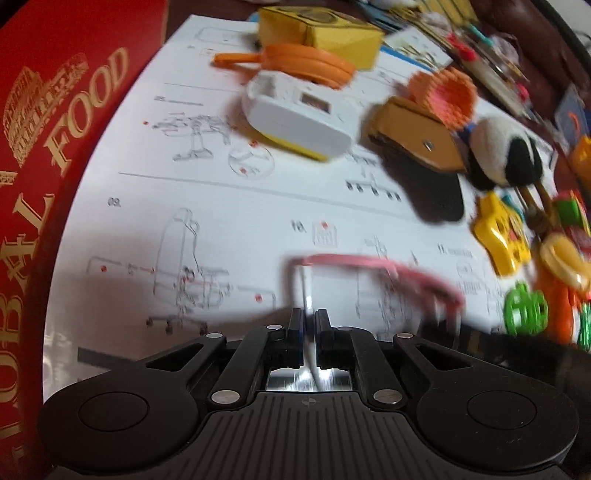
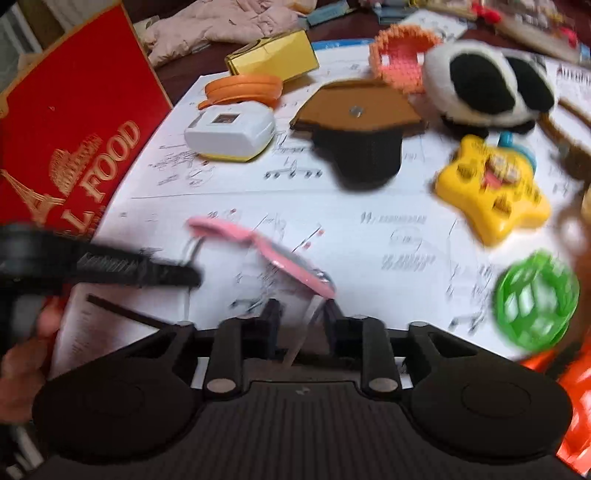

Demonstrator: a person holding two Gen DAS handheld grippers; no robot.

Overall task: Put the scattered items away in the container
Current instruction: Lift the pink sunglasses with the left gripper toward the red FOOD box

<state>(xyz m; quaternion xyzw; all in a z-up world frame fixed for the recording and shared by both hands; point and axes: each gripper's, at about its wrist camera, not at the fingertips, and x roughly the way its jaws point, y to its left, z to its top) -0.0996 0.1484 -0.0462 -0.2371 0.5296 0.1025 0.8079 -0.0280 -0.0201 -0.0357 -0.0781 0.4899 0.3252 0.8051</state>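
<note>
Pink-framed glasses (image 1: 380, 267) (image 2: 258, 243) hang a little above the printed paper sheet (image 1: 221, 206). My left gripper (image 1: 309, 325) is shut on one thin pale temple arm, which runs up between the pads to the frame. It also shows in the right wrist view as a black left gripper (image 2: 195, 275) with a hand behind it. My right gripper (image 2: 303, 314) stands narrow around the clear temple arm at the other end, gripping it. The red box (image 1: 55, 147) (image 2: 74, 129) with gold "FOOD" lettering stands at the left.
Spread over the sheet: a white and yellow device (image 1: 295, 122), an orange disc (image 1: 306, 62), a yellow carton (image 1: 325, 33), a brown and black pouch (image 1: 417, 147), a panda plush (image 1: 506, 155), a yellow star toy (image 2: 491, 195) and a green ball (image 2: 535, 299).
</note>
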